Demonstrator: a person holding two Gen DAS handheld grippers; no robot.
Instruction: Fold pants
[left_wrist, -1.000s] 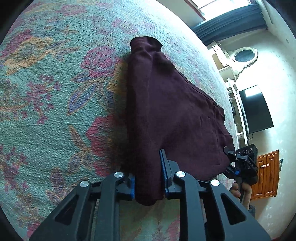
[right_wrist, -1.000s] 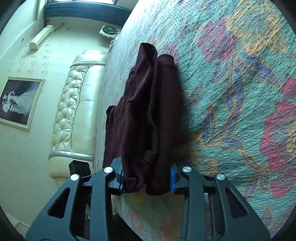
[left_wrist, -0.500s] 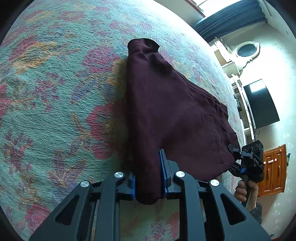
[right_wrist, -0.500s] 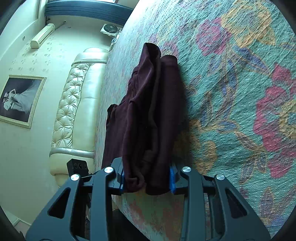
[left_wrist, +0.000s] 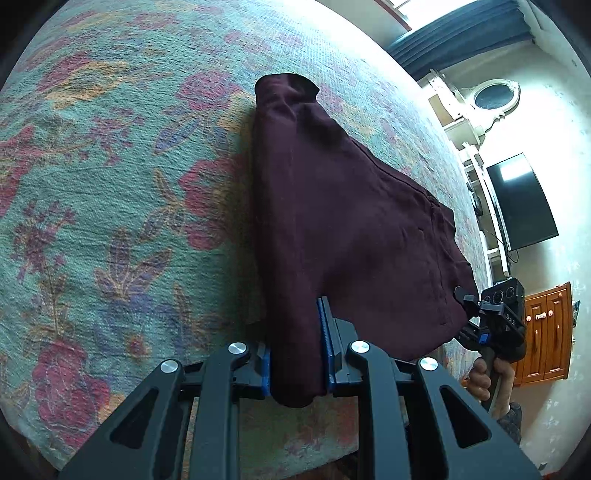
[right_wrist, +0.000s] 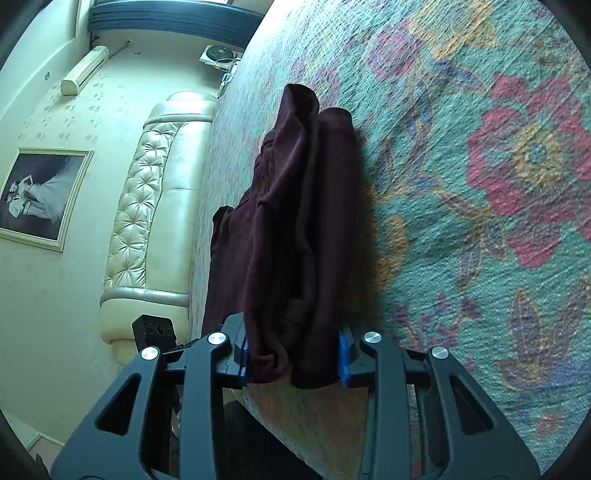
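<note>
Dark maroon pants (left_wrist: 343, 229) lie on a floral bedspread, stretched between my two grippers. My left gripper (left_wrist: 297, 363) is shut on one near corner of the pants. My right gripper (right_wrist: 291, 354) is shut on a bunched, thicker corner of the pants (right_wrist: 295, 229). The right gripper also shows in the left wrist view (left_wrist: 491, 325), held by a hand at the bed's edge. The far end of the pants rests on the bedspread.
The teal floral bedspread (left_wrist: 110, 184) covers the bed. A cream tufted headboard (right_wrist: 147, 206) stands at the left in the right wrist view. A television (left_wrist: 521, 203) and a wooden cabinet (left_wrist: 546, 332) stand beyond the bed's edge.
Both grippers keep hold of the pants. The pants have shifted slightly over the bedspread, with the far end a little farther from the left camera.
</note>
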